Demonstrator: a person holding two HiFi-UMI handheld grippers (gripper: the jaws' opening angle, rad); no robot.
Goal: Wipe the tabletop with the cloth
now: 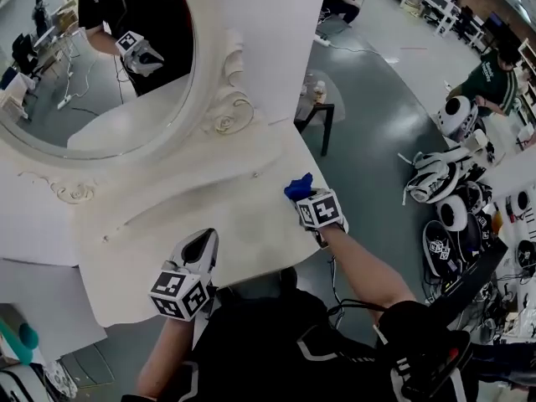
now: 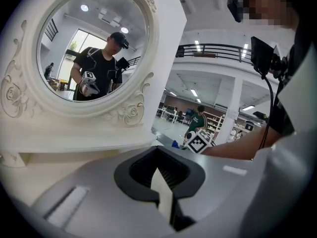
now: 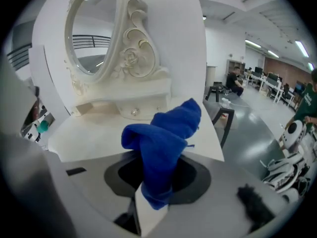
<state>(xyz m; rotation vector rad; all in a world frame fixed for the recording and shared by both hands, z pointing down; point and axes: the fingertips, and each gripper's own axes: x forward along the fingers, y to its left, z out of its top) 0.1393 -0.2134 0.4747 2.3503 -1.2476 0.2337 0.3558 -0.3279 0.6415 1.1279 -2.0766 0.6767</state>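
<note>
"How much of the cloth [image 1: 298, 188] could you see from overhead?"

"Only a blue tuft. The rest sat behind the marker cube [image 1: 320, 210] of the right gripper [image 1: 306, 201], which covered the jaws too. Seen up close, the cloth's lower end disappeared between them."

"And the mirror [image 1: 100, 74]?"

"Cut off by the top and left edges. Part of the tabletop's [image 1: 193, 199] near edge was behind the person's torso [image 1: 268, 342]."

"Anything else?"

"A teal thing [image 1: 20, 340] at the lower left, cropped. I couldn't tell what it was."
</note>
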